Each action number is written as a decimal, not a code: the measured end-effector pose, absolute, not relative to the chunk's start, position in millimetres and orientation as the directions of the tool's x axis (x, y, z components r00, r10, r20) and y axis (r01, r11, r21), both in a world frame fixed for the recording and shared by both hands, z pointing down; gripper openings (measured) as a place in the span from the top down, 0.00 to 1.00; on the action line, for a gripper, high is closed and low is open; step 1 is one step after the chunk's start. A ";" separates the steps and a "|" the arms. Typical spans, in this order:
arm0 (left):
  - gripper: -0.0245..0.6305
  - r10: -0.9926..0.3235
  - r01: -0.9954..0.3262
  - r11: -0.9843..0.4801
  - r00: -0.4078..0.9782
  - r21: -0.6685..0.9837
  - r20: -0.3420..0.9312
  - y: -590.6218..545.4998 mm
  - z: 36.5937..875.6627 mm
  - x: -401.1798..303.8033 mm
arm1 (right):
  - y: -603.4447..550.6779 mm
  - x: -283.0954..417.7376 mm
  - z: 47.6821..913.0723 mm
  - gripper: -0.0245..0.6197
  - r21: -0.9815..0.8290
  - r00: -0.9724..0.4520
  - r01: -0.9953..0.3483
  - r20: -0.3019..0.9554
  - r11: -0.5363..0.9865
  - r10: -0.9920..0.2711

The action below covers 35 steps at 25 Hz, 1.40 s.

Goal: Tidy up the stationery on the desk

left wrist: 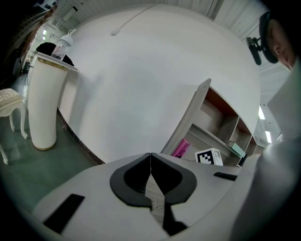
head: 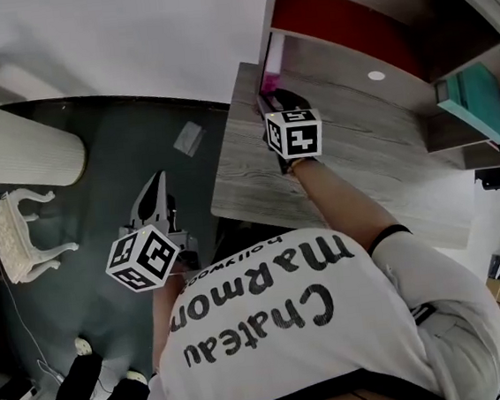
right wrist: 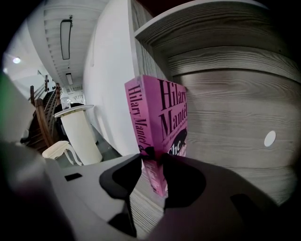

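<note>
A pink paperback (right wrist: 160,117) stands upright on the wooden desk (head: 362,165) at its left end, close to the shelf unit's side panel. My right gripper (right wrist: 153,153) is shut on the book's lower edge, one jaw on each cover. From the head view the book (head: 271,66) shows as a thin pink strip just beyond the right gripper (head: 272,103). My left gripper (head: 158,182) hangs off the desk over the dark floor. Its jaws (left wrist: 150,157) are shut with nothing between them. The left gripper view also catches the book (left wrist: 181,148) in the distance.
The shelf unit (head: 372,13) rises at the desk's back, with a teal item (head: 474,96) in a right-hand compartment. A small white disc (head: 375,76) lies on the desk. On the floor to the left are a white ribbed pedestal (head: 23,152) and a white chair (head: 22,232).
</note>
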<state>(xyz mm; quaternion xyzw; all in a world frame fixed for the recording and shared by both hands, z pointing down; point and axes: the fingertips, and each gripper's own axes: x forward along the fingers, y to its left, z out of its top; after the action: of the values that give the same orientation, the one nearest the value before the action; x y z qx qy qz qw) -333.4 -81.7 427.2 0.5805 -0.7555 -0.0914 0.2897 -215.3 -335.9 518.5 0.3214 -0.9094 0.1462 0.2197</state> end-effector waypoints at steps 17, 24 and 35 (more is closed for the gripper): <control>0.94 -0.938 -0.839 0.283 -0.141 0.464 0.318 -78.9 418.2 -341.4 | -337.6 -219.7 522.1 0.67 -0.196 -0.715 -0.645 0.494 0.738 -0.494; 0.94 -0.956 -0.857 0.216 -0.088 0.468 0.279 -86.6 407.2 -338.5 | -312.4 -212.9 519.5 0.52 -0.285 -0.748 -0.611 0.513 0.739 -0.420; 0.94 -0.961 -0.883 -0.005 0.134 0.470 0.241 -127.4 402.8 -291.3 | -283.8 -134.4 496.1 0.62 -0.482 -0.746 -0.666 0.463 0.569 -0.479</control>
<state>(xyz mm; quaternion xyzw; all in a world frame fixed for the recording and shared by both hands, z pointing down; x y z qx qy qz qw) -291.3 -127.4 402.8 0.7050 -0.6539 -0.0744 0.2643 -134.4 -283.8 496.1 0.3274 -0.8744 0.3289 0.1416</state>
